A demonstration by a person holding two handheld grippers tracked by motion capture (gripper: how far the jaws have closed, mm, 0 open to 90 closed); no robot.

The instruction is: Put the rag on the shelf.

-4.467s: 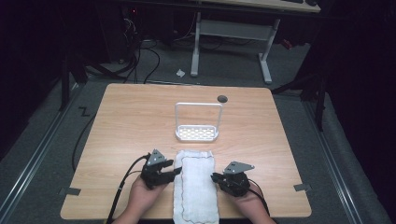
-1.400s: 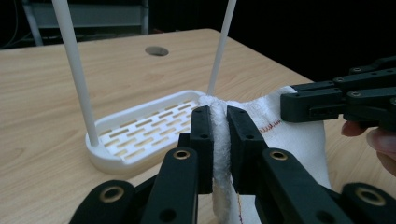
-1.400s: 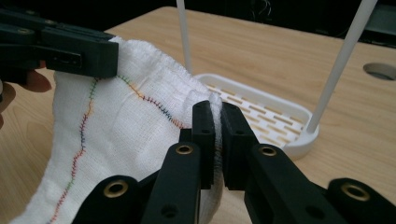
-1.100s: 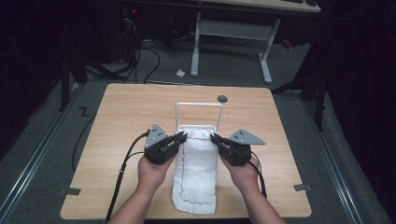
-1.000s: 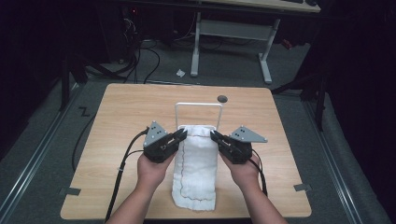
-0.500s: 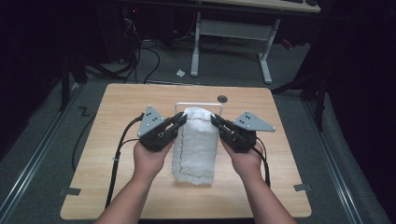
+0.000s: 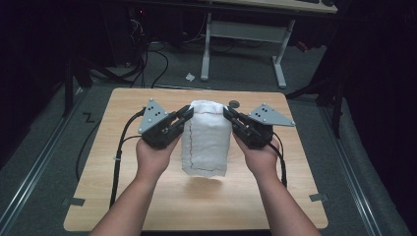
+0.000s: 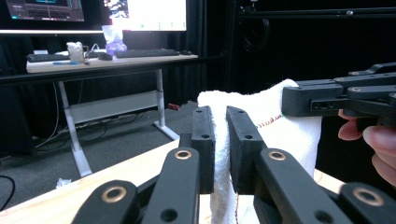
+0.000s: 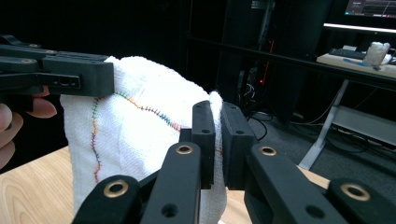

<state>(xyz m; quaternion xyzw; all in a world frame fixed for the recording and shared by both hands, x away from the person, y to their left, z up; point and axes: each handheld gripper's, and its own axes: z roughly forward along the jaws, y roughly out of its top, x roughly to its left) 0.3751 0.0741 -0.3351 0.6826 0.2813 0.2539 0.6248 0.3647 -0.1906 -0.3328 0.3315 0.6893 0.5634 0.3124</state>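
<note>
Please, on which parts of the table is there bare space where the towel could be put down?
Bare wood lies on the table left of the left gripper, right of the right gripper, and along the near edge between the forearms. The middle is crowded: both grippers hold the white towel there, hanging above the wood.

Right gripper (image 9: 217,140) jaws pinched tight on the top edge of a white towel (image 9: 135,140), cloth squeezed between the pads. Towel hangs off the wooden table (image 9: 32,191), multicoloured stitching along its hem. Left gripper (image 9: 70,77) clamps the towel's opposite corner, fingers (image 9: 28,109) behind it. Far right: desk (image 9: 359,63) with keyboard (image 9: 348,53).
</note>
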